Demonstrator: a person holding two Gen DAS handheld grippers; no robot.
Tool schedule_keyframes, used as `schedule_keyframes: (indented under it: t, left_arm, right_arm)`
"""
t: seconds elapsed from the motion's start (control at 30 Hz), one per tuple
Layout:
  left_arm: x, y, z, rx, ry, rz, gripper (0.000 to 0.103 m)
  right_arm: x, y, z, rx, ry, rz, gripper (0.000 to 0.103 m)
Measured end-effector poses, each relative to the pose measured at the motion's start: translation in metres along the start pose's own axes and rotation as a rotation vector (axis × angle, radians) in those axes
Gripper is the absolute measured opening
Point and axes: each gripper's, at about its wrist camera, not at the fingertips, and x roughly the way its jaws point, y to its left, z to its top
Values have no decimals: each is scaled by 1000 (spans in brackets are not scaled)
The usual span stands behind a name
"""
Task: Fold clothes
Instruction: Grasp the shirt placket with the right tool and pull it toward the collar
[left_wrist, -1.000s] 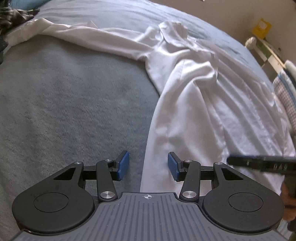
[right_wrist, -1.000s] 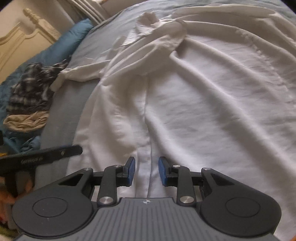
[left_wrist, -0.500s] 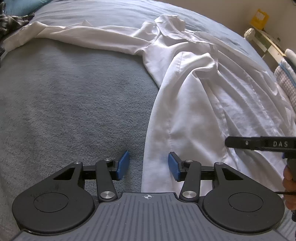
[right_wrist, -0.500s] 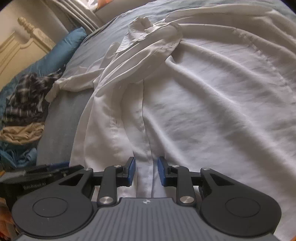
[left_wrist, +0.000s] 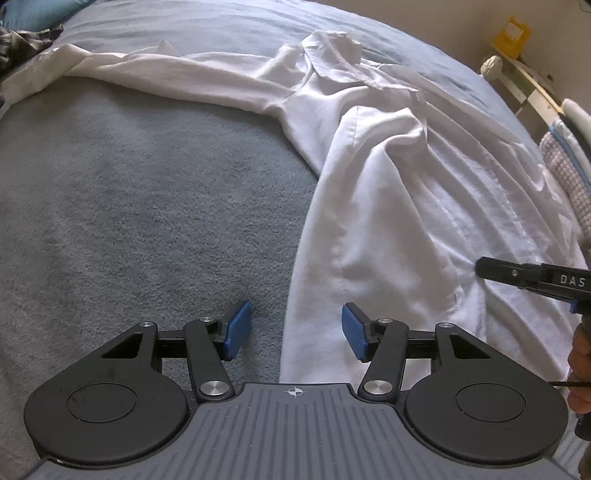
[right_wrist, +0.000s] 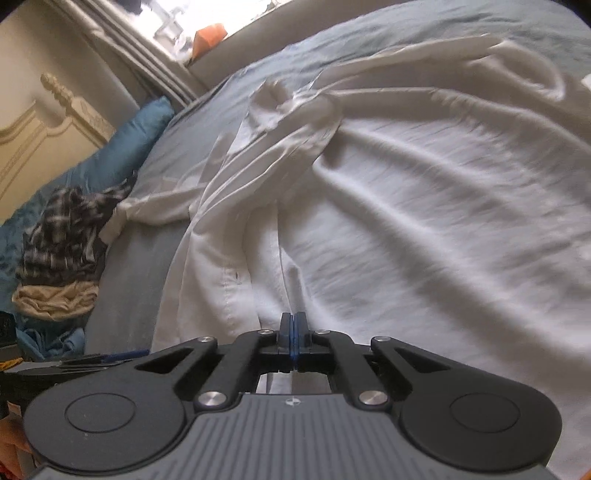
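A white long-sleeved shirt lies spread on the bed, collar at the far end and one sleeve stretched off to the left. My left gripper hovers over the shirt's near left edge. Its jaws are opening, and the hem edge lies between the blue pads without being pressed. In the right wrist view the shirt fills the frame. There my right gripper is shut on the shirt's front placket, with creases running out from the pinch. In the left wrist view the right gripper enters from the right edge.
A grey-blue bedspread covers the bed left of the shirt. A plaid garment, a beige cloth and a blue pillow lie by the cream headboard. Checked cloth sits at the right edge.
My right gripper's jaws have shut on the placket that lay between them, and the fabric around it has bunched. My left gripper's jaws stand a little wider; it has stayed in place.
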Motion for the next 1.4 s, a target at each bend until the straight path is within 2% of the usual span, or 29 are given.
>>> schedule_keyframes:
  t: [0.2, 0.37, 0.5, 0.6, 0.63, 0.8, 0.97, 1.13, 1.17, 1.2, 1.23, 1.3, 1.4]
  left_arm:
    - [-3, -4, 2, 18, 4, -22, 54]
    - [5, -7, -2, 34, 34, -21, 55]
    - [7, -6, -4, 36, 44, -13, 55]
    - [6, -4, -4, 27, 47, -15, 55]
    - [6, -5, -4, 27, 48, -15, 55]
    - [5, -3, -6, 28, 52, -15, 55]
    - [7, 0, -4, 20, 57, -21, 55]
    - [7, -2, -4, 18, 57, -22, 56]
    - [7, -1, -4, 16, 57, -26, 56]
    - [6, 0, -4, 12, 56, -30, 56]
    - [6, 2, -4, 5, 56, -34, 56]
    - [4, 5, -4, -13, 57, -43, 56]
    - [1, 9, -4, -37, 57, -54, 56]
  right_arm:
    - [-17, -12, 1, 24, -42, -33, 0]
    - [-16, -18, 1, 32, -10, -51, 2]
    - [-24, -6, 0, -23, -52, 1, 7]
    - [-14, 11, -1, -104, -6, 19, 24]
    - [-9, 16, -3, -129, 11, 11, 26]
    - [18, 20, -6, -149, 108, -20, 26]
    - [12, 13, -9, -124, 128, -20, 27]
    - [14, 5, -15, -76, 187, 29, 28]
    - [15, 5, -15, -71, 187, 42, 27]
    - [16, 7, -16, -75, 188, 53, 22]
    - [16, 10, -16, -85, 191, 65, 12]
    - [16, 17, -17, -104, 194, 84, 4]
    - [11, 27, -16, -122, 176, 112, 2]
